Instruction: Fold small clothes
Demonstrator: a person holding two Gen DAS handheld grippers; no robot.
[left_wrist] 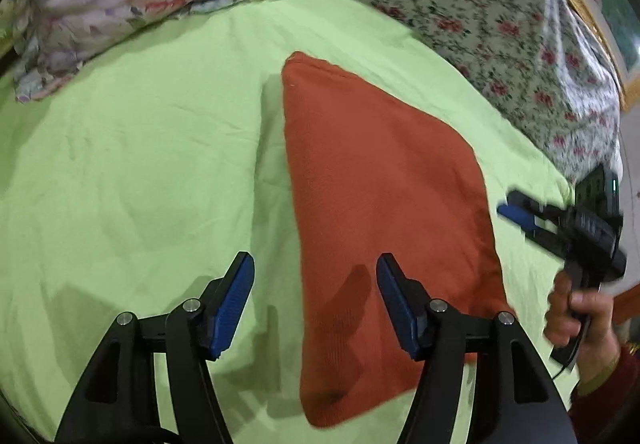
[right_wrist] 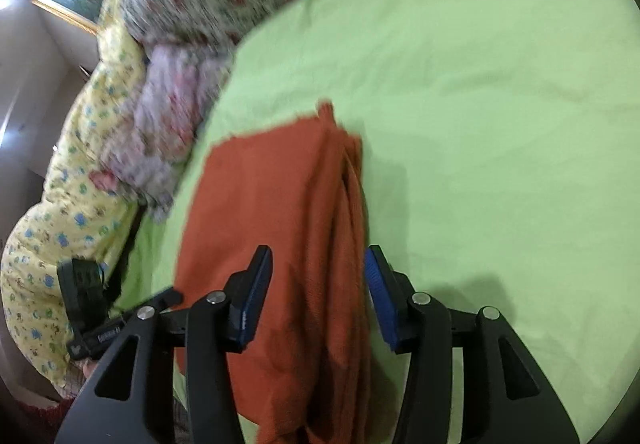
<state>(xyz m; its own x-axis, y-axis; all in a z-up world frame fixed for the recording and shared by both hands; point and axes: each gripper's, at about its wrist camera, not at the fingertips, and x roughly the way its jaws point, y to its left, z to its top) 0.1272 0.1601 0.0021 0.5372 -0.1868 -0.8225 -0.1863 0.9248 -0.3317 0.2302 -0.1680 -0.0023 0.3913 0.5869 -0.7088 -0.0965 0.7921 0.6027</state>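
One folded garment (left_wrist: 384, 180) on bedsheet (left_wrist: 140, 164).

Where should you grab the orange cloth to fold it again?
Probably by a corner at the near end of the orange cloth, coming from above with the left gripper. It lies flat and folded on the green sheet, so only edges and corners offer something to pinch. The right-wrist view shows loose layered edges along one long side; take all layers together.
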